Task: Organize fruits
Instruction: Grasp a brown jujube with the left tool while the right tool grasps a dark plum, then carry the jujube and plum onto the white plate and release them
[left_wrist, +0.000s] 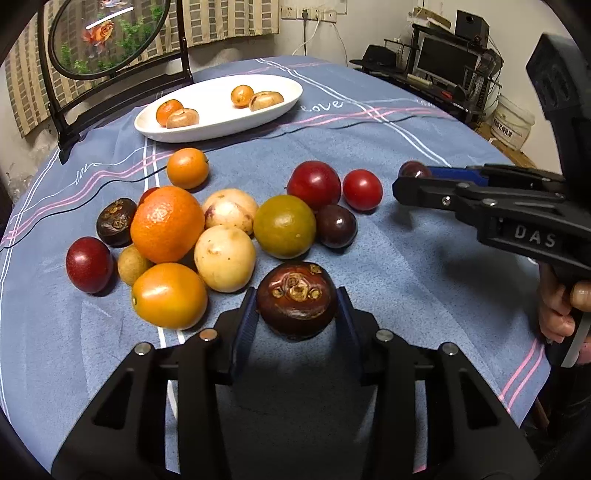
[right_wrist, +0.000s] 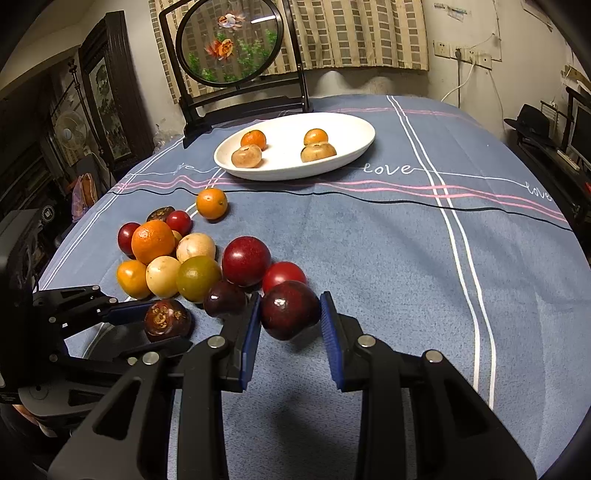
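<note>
On the blue tablecloth (right_wrist: 369, 258), the white oval dish (right_wrist: 354, 147) sits toward the far edge and holds two small oranges and two tan fruits. The cloth on the near right side of the dish is bare, open room. The fruit pile (left_wrist: 207, 229) lies on the near side of the dish, to the left. "love" is stitched in the cloth just beside the dish's right end; "DAS" reads on the right gripper's body, left wrist view only. Right gripper (right_wrist: 290, 314) pinches a dark red plum (right_wrist: 290, 308), nearer than the pile's right edge. Left gripper (left_wrist: 297, 299) has both pads against a brown mangosteen (left_wrist: 297, 299) at the pile's near edge. A hand (left_wrist: 561, 302) on the trigger shows only in the left view; a fan only in the right.
</note>
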